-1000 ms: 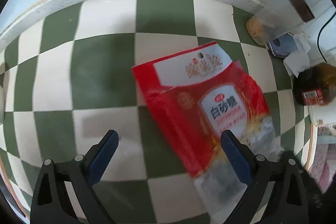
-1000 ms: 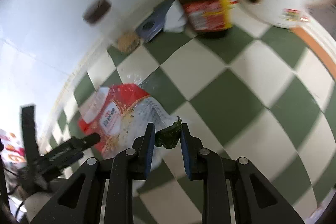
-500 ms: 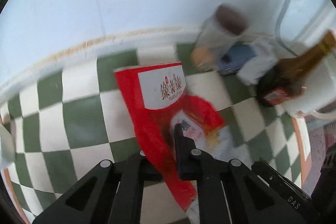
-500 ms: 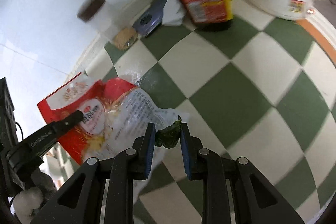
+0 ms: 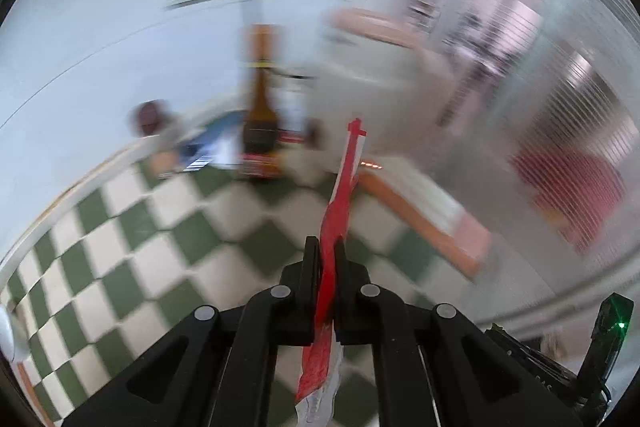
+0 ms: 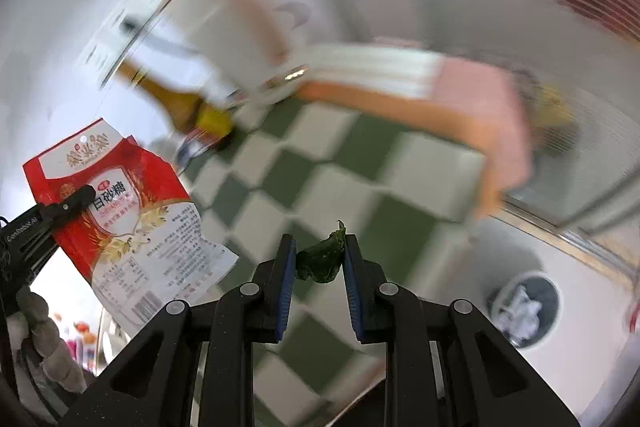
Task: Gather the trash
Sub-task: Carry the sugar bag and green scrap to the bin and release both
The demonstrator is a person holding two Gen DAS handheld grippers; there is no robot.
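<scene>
Left wrist view
Left gripper (image 5: 325,245): its two black fingers are pressed tight on the red bag.
Red bag (image 5: 340,203): we see it from the thin edge. It sticks up past the fingertips and hangs down below them. It is up in the air, above the table.
Table (image 5: 132,227): green and white squares, very blurry.
Brown bottle (image 5: 260,115): stands at the far end of the table, near the wall. It is blurry too.

Right wrist view
Right gripper (image 6: 320,259): its blue pads pinch the green scrap from both sides.
Green scrap (image 6: 322,259): small, dark and crumpled. It sits right between the fingertips, up above the table.
Red bag (image 6: 120,203): on the left, flat side facing us, red on top and see-through below with small print. The left gripper (image 6: 74,197) nips its edge and holds it in the air.
Gloved hand (image 6: 44,339): low on the left, in a grey glove.
Round dark bin (image 6: 524,307): low on the right, with white crumpled things inside.
</scene>
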